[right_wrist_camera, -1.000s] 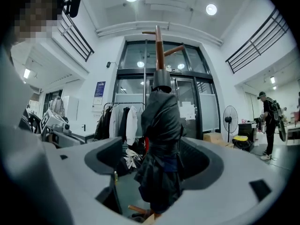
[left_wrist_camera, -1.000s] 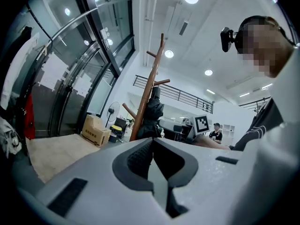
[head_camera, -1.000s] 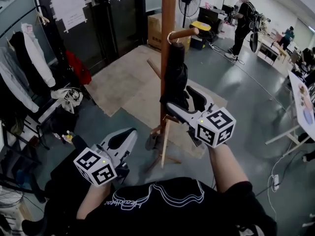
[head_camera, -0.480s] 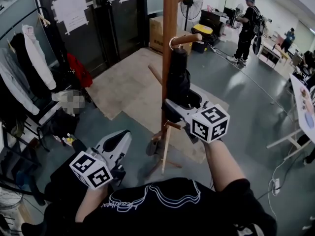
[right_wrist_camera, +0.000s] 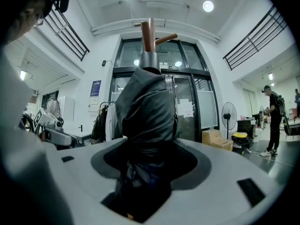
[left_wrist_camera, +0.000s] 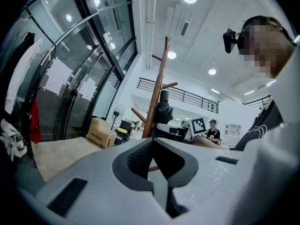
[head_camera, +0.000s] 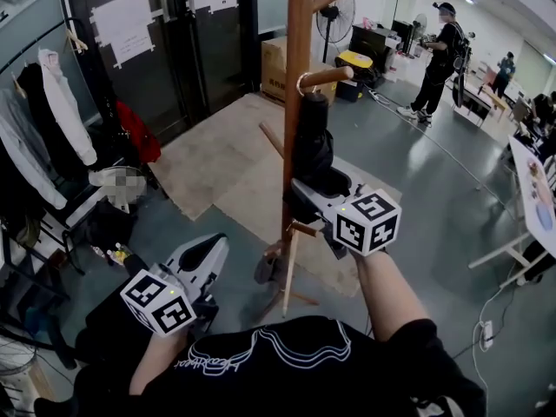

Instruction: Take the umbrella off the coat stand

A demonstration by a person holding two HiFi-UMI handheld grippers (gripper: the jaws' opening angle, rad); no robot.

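A black folded umbrella (head_camera: 311,146) hangs by its loop from a peg of the wooden coat stand (head_camera: 298,59). My right gripper (head_camera: 313,194) points level at the umbrella's lower part. Its jaws are closing, with the dark fabric (right_wrist_camera: 145,107) filling the gap between them, and the stand's pole (right_wrist_camera: 147,32) rises behind. My left gripper (head_camera: 213,246) hangs low to the left of the stand, well away from it, jaws together and empty. In the left gripper view (left_wrist_camera: 152,142) the stand (left_wrist_camera: 157,88) and umbrella (left_wrist_camera: 162,109) are far ahead.
A clothes rack (head_camera: 52,120) with hanging coats lines the left wall. A beige mat (head_camera: 234,155) lies under the stand. A cardboard box (head_camera: 274,55), a fan (head_camera: 334,11) and a standing person (head_camera: 439,50) are behind it. A desk (head_camera: 534,181) sits at the right.
My right gripper has moved in onto the umbrella's lower part and its jaws have narrowed around it. The left gripper has drifted slightly lower left.
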